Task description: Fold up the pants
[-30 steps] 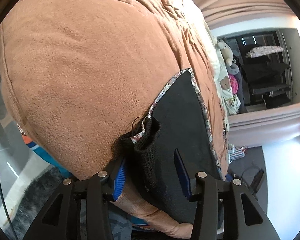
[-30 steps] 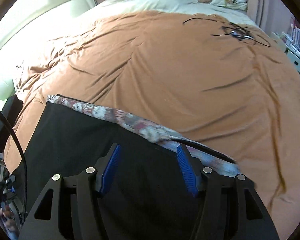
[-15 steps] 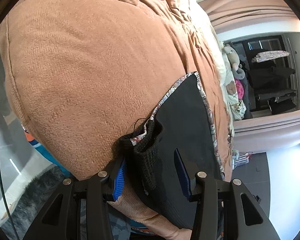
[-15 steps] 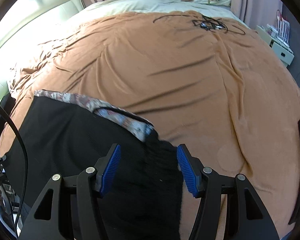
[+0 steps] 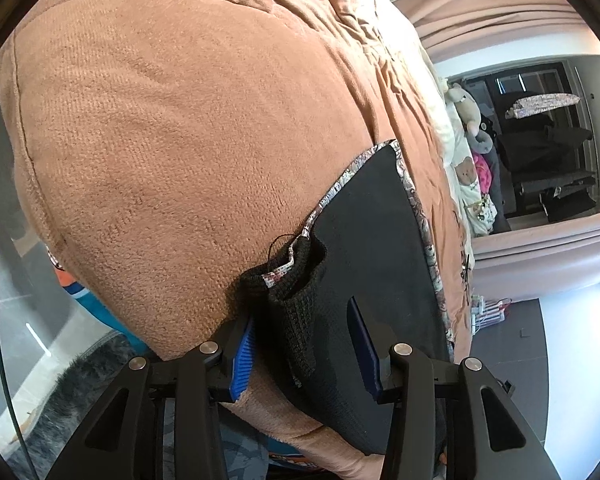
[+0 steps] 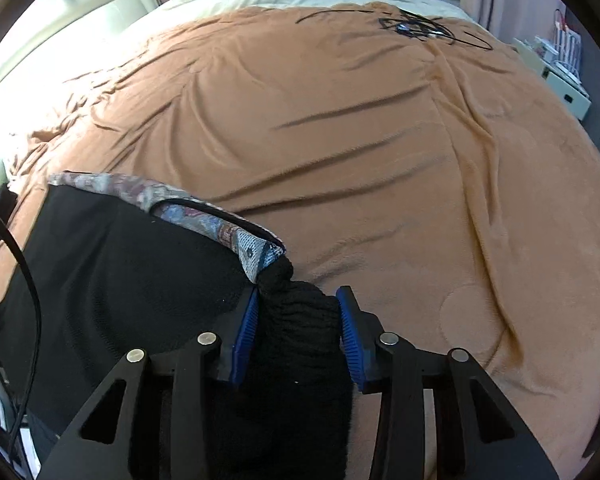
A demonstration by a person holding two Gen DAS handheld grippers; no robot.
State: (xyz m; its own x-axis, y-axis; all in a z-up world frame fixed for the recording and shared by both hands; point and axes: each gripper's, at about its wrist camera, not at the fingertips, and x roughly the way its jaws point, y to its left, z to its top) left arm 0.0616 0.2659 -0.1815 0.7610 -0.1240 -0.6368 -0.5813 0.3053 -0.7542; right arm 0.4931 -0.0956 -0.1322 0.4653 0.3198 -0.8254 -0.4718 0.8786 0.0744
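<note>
Black pants (image 5: 372, 240) with a patterned lining edge lie flat on an orange-brown blanket (image 5: 180, 120) at the bed's edge. In the left wrist view my left gripper (image 5: 304, 344) is open, its blue pads on either side of a black knit cuff (image 5: 292, 304) at one corner. In the right wrist view the pants (image 6: 112, 264) spread to the left, and my right gripper (image 6: 298, 328) is partly closed around another bunched knit cuff (image 6: 300, 320), pads touching both its sides.
The blanket (image 6: 340, 140) covers the whole bed, with a tangle of black cable (image 6: 416, 28) at the far side. Plush toys and pillows (image 5: 470, 132) lie at the head. A dark wardrobe (image 5: 548, 152) stands beyond. A white nightstand (image 6: 560, 80) is right of the bed.
The right gripper slid right along the pants edge to the knit cuff and narrowed around it. The left gripper stayed open at its cuff with only a slight shift of view.
</note>
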